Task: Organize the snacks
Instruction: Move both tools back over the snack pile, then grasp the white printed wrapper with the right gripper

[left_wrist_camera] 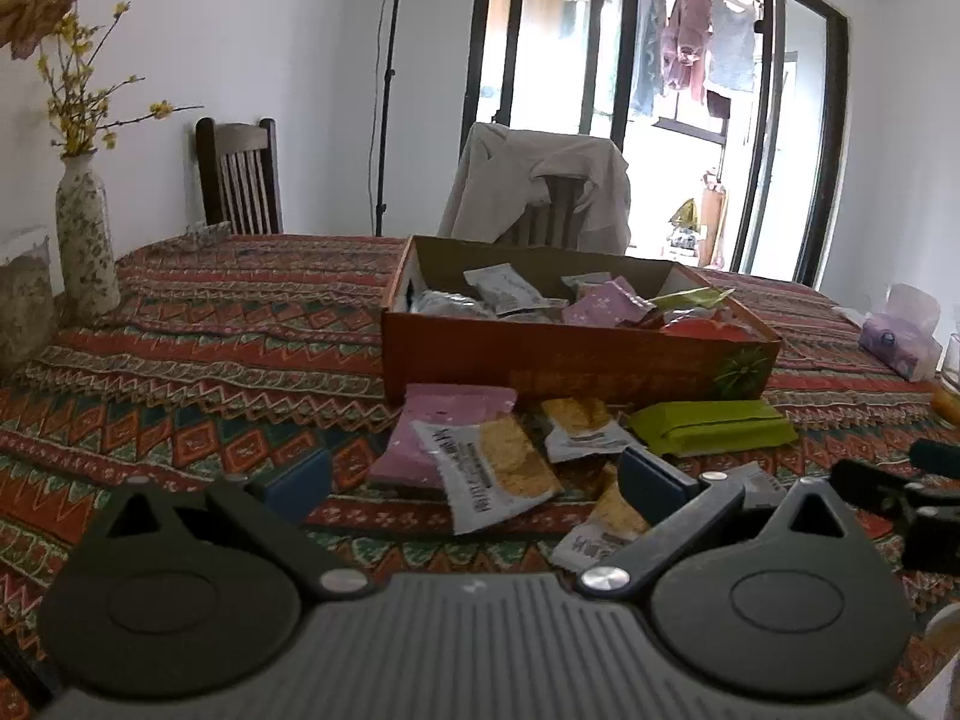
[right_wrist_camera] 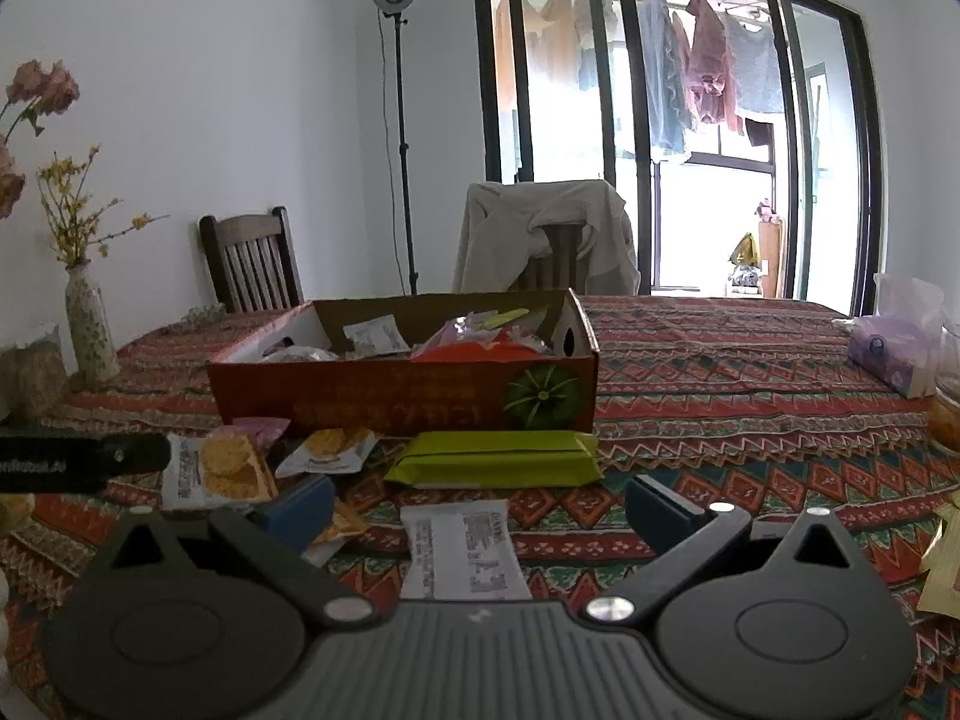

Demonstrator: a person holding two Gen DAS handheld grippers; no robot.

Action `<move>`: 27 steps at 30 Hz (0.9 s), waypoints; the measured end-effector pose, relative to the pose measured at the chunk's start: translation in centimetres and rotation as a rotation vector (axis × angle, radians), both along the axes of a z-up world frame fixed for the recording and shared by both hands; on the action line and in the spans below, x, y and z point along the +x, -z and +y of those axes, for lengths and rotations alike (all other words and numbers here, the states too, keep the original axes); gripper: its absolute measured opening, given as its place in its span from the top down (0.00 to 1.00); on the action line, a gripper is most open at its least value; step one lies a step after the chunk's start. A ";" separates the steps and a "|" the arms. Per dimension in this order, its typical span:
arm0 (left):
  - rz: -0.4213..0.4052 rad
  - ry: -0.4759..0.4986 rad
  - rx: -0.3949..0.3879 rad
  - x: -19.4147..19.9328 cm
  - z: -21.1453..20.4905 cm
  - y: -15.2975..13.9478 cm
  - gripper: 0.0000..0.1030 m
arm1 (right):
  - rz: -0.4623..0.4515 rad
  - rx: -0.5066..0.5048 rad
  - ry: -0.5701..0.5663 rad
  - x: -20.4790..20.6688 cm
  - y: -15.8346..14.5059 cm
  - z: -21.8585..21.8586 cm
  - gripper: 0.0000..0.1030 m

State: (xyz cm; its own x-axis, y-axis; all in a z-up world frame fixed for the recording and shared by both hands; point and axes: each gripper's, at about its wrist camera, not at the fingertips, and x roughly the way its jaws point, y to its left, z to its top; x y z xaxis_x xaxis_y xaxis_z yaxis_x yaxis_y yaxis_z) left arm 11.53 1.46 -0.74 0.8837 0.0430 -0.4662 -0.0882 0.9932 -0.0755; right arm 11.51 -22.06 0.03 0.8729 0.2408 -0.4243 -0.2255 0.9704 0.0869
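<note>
While both spread wide and empty: left gripper (left_wrist_camera: 474, 480) over cracker packets (left_wrist_camera: 501, 468), right gripper (right_wrist_camera: 480, 501) above white packet (right_wrist_camera: 462, 552). Snack box (right_wrist_camera: 414, 402) beyond, half full. Risk: overlapped wrappers, likely pinching two or slipping off glossy film.

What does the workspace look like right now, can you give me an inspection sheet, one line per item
Surface: table under a patterned tablecloth.
Job's things: orange cardboard box partly filled with snack packets; loose in front of it a green packet, cracker packets, a pink packet and a white packet face down.
Clutter: flower vase, tissue pack, glass jar.
Grippers: left gripper open, empty; right gripper open, empty.
Cables: nothing seen.
Surroundings: wooden chair, chair draped with a jacket, light stand, hanging laundry behind glass doors.
</note>
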 end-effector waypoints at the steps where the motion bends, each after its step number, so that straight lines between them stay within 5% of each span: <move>1: 0.004 -0.006 0.003 0.0 0.2 0.1 0.00 | 0.004 0.004 0.003 0.0 0.1 -0.2 0.00; 17: 0.090 -0.026 -0.040 0.8 1.9 2.9 0.00 | 0.229 -0.103 -0.030 5.6 4.1 1.8 0.01; 23: 0.114 -0.020 -0.046 1.2 1.8 3.6 0.00 | 0.242 -0.142 -0.046 7.1 4.2 2.9 0.19; 27: 0.122 -0.009 -0.052 1.3 1.7 3.8 0.00 | 0.220 -0.129 -0.072 6.8 4.0 3.3 0.49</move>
State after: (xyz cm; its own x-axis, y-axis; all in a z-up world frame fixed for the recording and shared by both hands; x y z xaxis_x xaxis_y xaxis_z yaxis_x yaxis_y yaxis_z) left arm 12.79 3.19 -4.56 0.8200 0.0231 -0.5719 -0.1084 0.9874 -0.1155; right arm 18.27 -18.74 -4.02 0.7387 0.2310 -0.6333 -0.2840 0.9587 0.0184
